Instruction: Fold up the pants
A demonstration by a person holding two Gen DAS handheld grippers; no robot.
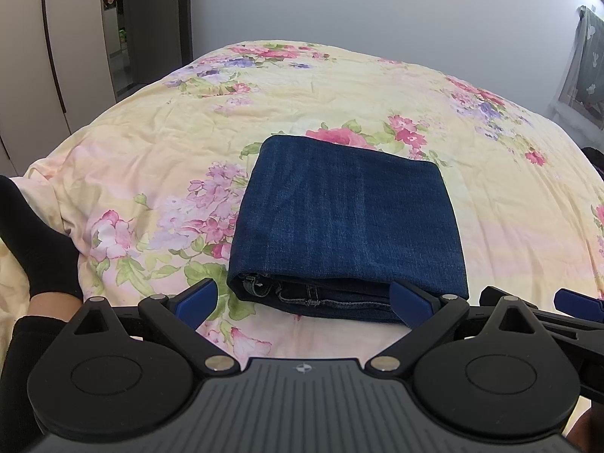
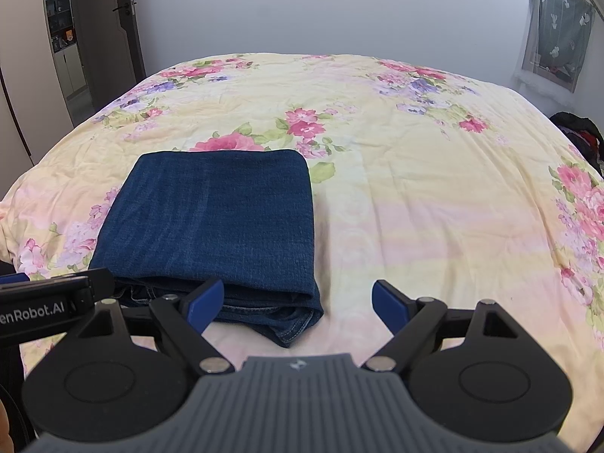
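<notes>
Dark blue denim pants (image 1: 347, 222) lie folded into a thick rectangle on the floral bedspread (image 1: 158, 143), the layered edges and waistband facing me. My left gripper (image 1: 305, 298) is open at the near edge of the bundle, its blue fingertips (image 1: 198, 296) spread wide with nothing held. In the right wrist view the pants (image 2: 211, 222) sit left of centre. My right gripper (image 2: 298, 302) is also open and empty, straddling the bundle's near right corner; its left fingertip (image 2: 205, 300) overlaps the denim edge. The left gripper's body (image 2: 45, 302) shows at the left edge.
The bed's floral cover (image 2: 415, 188) stretches wide to the right and behind the pants. A person's black sleeve (image 1: 34, 234) is at the left. A door (image 2: 102, 19) and wardrobe stand beyond the bed on the left, a green curtain (image 2: 555, 26) on the right, dark clothes (image 2: 577, 132) beside the bed.
</notes>
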